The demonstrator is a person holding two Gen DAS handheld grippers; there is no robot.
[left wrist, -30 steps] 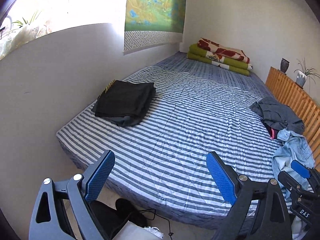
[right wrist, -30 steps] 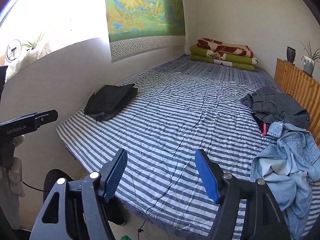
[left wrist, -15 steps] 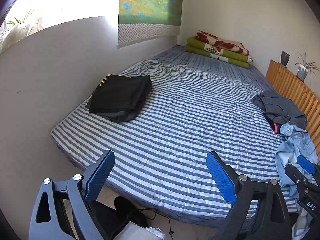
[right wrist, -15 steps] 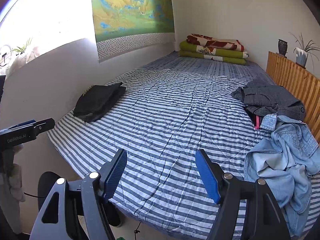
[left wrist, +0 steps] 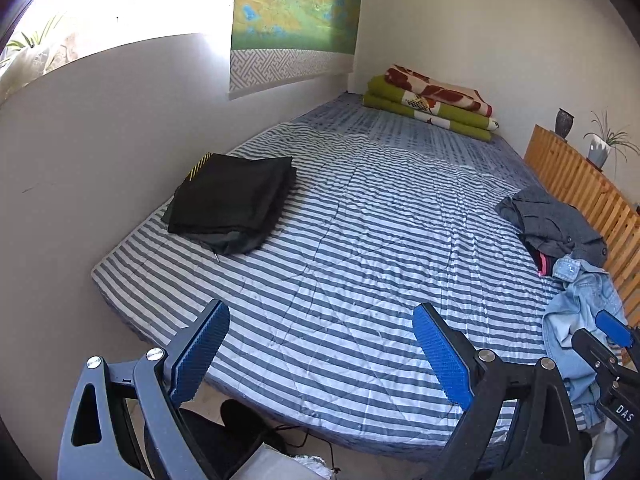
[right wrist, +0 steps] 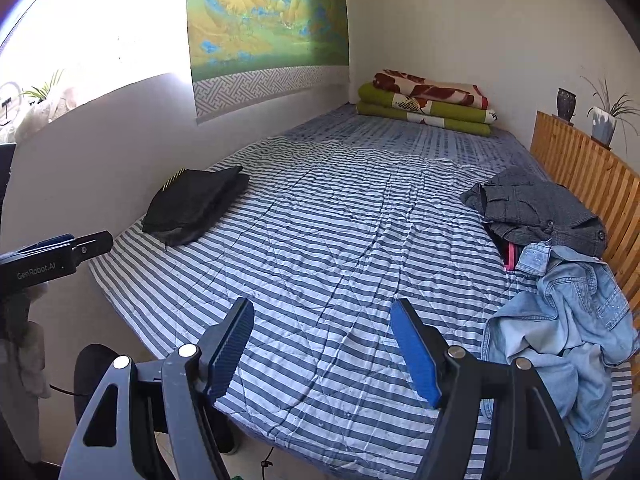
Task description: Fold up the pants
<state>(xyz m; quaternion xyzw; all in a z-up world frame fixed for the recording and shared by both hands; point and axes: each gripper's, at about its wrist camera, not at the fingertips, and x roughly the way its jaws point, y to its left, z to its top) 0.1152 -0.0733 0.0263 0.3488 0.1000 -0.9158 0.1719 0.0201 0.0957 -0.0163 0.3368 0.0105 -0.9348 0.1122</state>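
We hold both grippers above the near edge of the bed (left wrist: 360, 240), and neither touches any cloth. The left gripper (left wrist: 320, 354) has its fingers (left wrist: 202, 354) spread wide with nothing between them, only striped bedding showing through the gap. The right gripper (right wrist: 322, 350) is likewise spread wide and holds nothing; its blue fingers (right wrist: 414, 354) frame bare stripes of the cover. In the left view the tip of the right gripper shows at the far right edge, over the denim; in the right view the left gripper's tip shows at the left edge, off the bed.

Folded black pants (left wrist: 234, 204) lie flat near the left side of the bed, close to the wall, with a yellow-striped corner showing at the far end. On the right side, just beside the wooden slats (right wrist: 592, 184), a loose heap sits: a grey garment (right wrist: 536, 208) farther back and a light denim garment (right wrist: 560, 320) nearer us, the two touching, with a bit of pink between them. We cannot tell which of these are pants.

Folded blankets (right wrist: 428, 104) rest at the far end, and a scroll (right wrist: 264, 20) hangs on the left wall
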